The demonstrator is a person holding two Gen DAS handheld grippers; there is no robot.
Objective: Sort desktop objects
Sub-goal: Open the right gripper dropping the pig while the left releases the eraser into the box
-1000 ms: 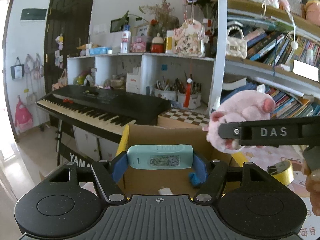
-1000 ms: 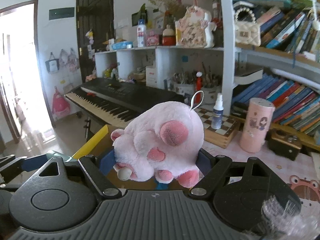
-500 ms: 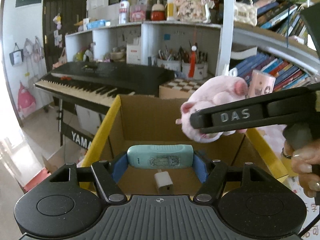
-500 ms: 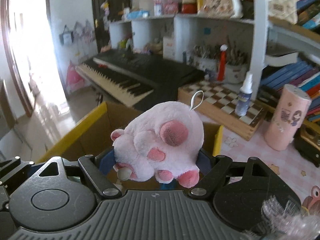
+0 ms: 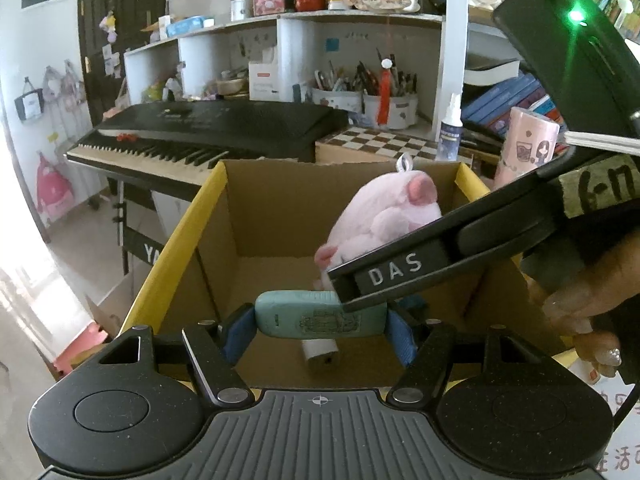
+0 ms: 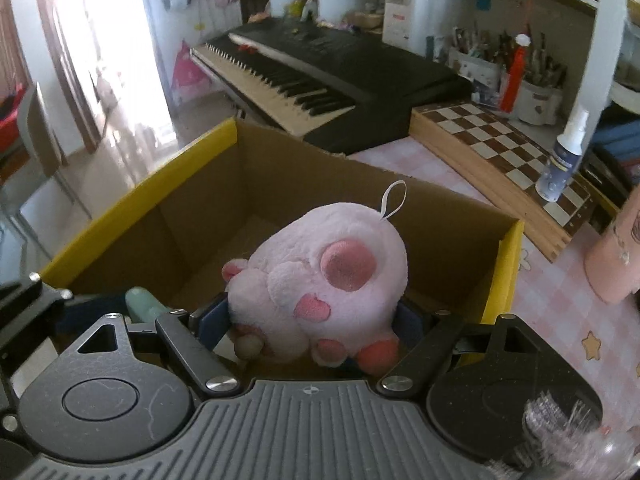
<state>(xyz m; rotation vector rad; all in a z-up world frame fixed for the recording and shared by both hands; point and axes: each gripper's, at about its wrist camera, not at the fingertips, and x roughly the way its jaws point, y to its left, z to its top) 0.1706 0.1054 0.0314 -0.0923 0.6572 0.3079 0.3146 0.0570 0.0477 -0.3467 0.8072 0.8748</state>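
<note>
Over the box, the left gripper clamps a teal case. The right gripper, marked "DAS", is opening around a pink plush still between its pads.

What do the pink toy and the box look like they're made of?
Pink toy: soft plush, judging by its fuzzy pile and white fabric loop. Box: brown cardboard, matte, with a yellow rim that may be tape or print.
</note>
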